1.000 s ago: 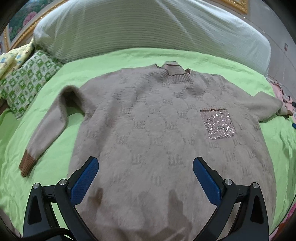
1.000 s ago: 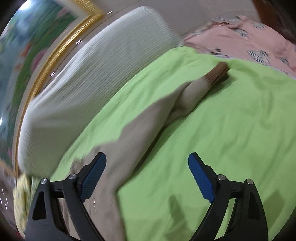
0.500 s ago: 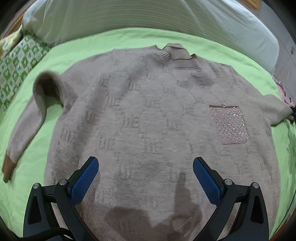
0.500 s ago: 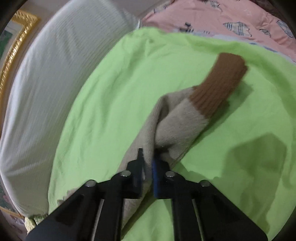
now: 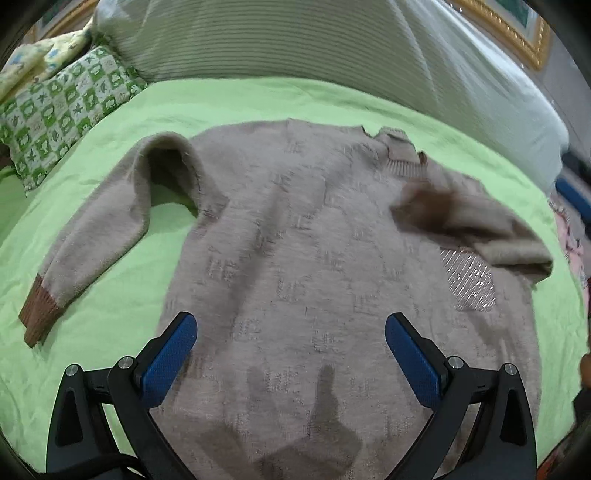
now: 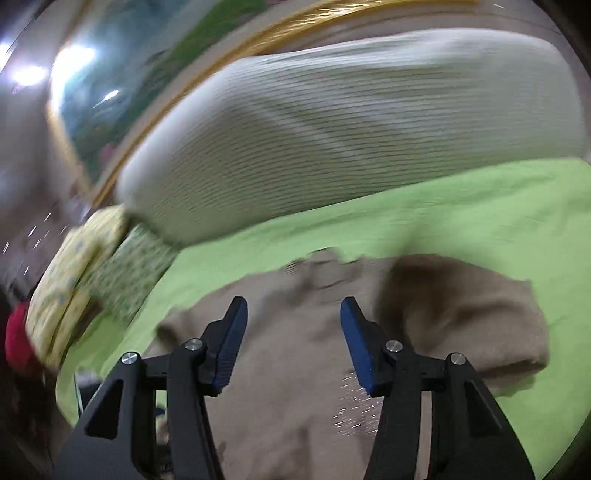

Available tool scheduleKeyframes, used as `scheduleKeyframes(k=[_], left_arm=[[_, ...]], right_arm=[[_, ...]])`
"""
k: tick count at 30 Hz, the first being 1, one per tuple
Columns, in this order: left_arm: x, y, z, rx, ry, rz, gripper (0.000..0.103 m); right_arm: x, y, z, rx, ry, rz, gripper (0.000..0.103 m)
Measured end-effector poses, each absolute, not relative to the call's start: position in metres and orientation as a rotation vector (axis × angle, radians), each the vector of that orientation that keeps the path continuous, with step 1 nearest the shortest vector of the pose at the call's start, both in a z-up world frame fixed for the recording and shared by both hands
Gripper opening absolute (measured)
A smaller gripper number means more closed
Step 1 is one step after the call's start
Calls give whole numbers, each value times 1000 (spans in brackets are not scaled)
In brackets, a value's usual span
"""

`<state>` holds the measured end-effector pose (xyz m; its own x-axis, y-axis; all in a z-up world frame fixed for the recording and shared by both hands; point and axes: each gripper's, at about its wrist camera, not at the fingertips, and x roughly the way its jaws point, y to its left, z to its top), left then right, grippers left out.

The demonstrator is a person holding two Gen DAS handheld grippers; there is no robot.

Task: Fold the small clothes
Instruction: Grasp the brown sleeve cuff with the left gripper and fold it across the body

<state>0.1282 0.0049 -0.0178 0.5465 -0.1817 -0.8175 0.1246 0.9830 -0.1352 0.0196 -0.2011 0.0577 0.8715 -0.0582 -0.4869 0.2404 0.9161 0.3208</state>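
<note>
A beige knitted sweater [image 5: 295,258] lies flat, front up, on a green bed sheet [image 5: 110,332]. Its right sleeve [image 5: 480,221] is folded in over the chest, brown cuff [image 5: 424,205] near the collar, partly covering the sequinned pocket [image 5: 469,284]. The left sleeve [image 5: 99,236] stretches out to the side with its brown cuff [image 5: 38,314] on the sheet. My left gripper [image 5: 290,354] hangs open above the hem, holding nothing. My right gripper [image 6: 291,339] hovers over the chest of the sweater [image 6: 288,387], its jaws opening with nothing between them; the folded sleeve [image 6: 461,325] lies to its right.
A big ribbed white pillow [image 5: 295,40] runs along the head of the bed. A green-and-white patterned pillow [image 5: 66,110] and a yellow one [image 5: 33,62] lie at the upper left. A gold picture frame [image 5: 517,33] hangs behind. Pink bedding [image 5: 569,243] shows at the right edge.
My right gripper shut on the right sleeve near its cuff, swung it over the chest and let go. My left gripper shifted sideways, bringing the left sleeve into view.
</note>
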Motion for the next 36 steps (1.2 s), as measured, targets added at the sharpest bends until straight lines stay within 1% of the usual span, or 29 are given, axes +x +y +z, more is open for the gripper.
scheduleKeyframes(k=[2, 5, 8, 11, 14, 17, 19, 20, 21, 22, 23, 24, 28, 30, 34, 36], left_arm=[[132, 4, -19, -106, 992, -203, 102], [144, -9, -26, -203, 1043, -276, 102], [160, -37, -33, -302, 1098, -385, 102], [190, -83, -44, -372, 1180, -452, 102], [223, -121, -55, -424, 1254, -448, 102], [263, -160, -75, -513, 1370, -431, 102], [279, -172, -86, -542, 1408, -378, 102], [284, -176, -89, -556, 1416, -350, 99], [290, -181, -91, -547, 1397, -323, 89], [291, -185, -89, -524, 1372, -328, 76], [292, -190, -87, -478, 1353, -345, 33], [290, -194, -86, -425, 1340, -380, 12], [271, -177, -70, -444, 1236, -461, 8], [255, -159, -43, -447, 1144, -499, 8], [226, -103, 50, -354, 855, -532, 8], [215, -71, 82, -305, 743, -509, 8]], right_arm=[[1, -213, 56, 354, 487, -239, 59], [-21, -252, 50, 377, 502, -362, 59], [-32, -305, 44, 409, 516, -452, 59], [-43, -342, 39, 468, 510, -528, 59], [-50, -360, 33, 518, 490, -560, 59], [-50, -368, 26, 530, 493, -576, 59], [-51, -371, 24, 535, 497, -575, 59], [-52, -373, 23, 534, 500, -575, 59], [-53, -375, 22, 532, 502, -577, 59], [-51, -378, 19, 532, 505, -579, 59], [-52, -382, 18, 534, 505, -580, 59], [-53, -384, 17, 538, 503, -582, 59], [-61, -392, 16, 552, 481, -600, 59], [-63, -395, 16, 571, 475, -604, 59], [-64, -395, 18, 595, 467, -599, 59], [-61, -391, 22, 595, 459, -589, 59]])
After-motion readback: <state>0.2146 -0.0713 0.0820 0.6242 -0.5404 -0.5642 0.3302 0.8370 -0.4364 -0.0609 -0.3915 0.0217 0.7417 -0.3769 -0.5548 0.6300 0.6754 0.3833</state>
